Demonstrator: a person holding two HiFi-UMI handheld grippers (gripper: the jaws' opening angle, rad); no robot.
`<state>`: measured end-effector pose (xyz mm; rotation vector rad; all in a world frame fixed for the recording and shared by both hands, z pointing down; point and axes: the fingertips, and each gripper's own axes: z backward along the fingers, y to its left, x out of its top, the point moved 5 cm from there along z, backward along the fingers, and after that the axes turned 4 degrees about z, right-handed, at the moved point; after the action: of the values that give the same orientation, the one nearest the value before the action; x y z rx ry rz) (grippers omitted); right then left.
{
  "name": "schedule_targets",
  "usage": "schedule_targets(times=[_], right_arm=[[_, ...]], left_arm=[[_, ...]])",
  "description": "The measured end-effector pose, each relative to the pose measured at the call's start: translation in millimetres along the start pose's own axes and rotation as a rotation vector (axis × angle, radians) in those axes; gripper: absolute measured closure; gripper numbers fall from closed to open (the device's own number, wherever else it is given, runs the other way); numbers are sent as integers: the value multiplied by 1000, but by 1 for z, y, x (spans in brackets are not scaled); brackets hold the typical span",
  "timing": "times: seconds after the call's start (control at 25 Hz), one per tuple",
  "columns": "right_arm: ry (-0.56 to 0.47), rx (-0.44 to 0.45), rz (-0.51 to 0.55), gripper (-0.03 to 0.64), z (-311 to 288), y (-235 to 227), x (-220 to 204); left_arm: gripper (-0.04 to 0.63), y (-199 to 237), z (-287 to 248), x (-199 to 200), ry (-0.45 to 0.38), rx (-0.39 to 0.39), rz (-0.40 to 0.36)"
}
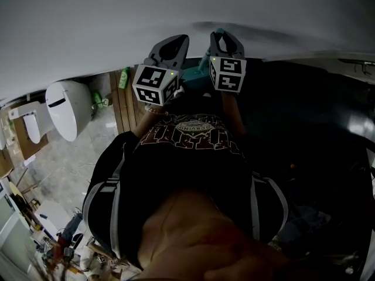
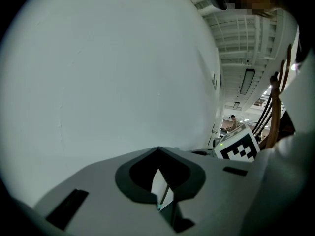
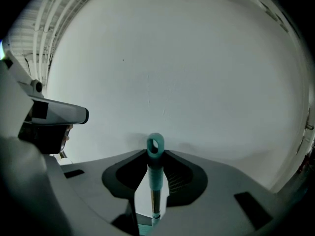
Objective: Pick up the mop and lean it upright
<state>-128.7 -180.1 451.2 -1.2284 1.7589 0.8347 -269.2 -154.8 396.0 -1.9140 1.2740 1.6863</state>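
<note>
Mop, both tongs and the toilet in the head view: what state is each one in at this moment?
Mop: gripped by its teal handle, loop end close to the wall.
Right tongs: shut on the mop handle.
Left tongs: look shut, with nothing clearly between them.
Toilet: lid looks down.

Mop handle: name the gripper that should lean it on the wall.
Right. The mop handle stands between the jaws of the right gripper, its loop toward the white wall. The left gripper shows no handle clearly.
</note>
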Motion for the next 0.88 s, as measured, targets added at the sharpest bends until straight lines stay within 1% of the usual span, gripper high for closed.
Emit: schedule_targets(times=[0.48, 0.88], right_arm=[[-3, 59, 24, 503, 53, -4, -22], [-31, 91, 19, 506, 80, -6, -30]], left_arm=[[549, -37, -4, -13, 4, 10, 12], [549, -58, 9, -18, -13, 47, 15]])
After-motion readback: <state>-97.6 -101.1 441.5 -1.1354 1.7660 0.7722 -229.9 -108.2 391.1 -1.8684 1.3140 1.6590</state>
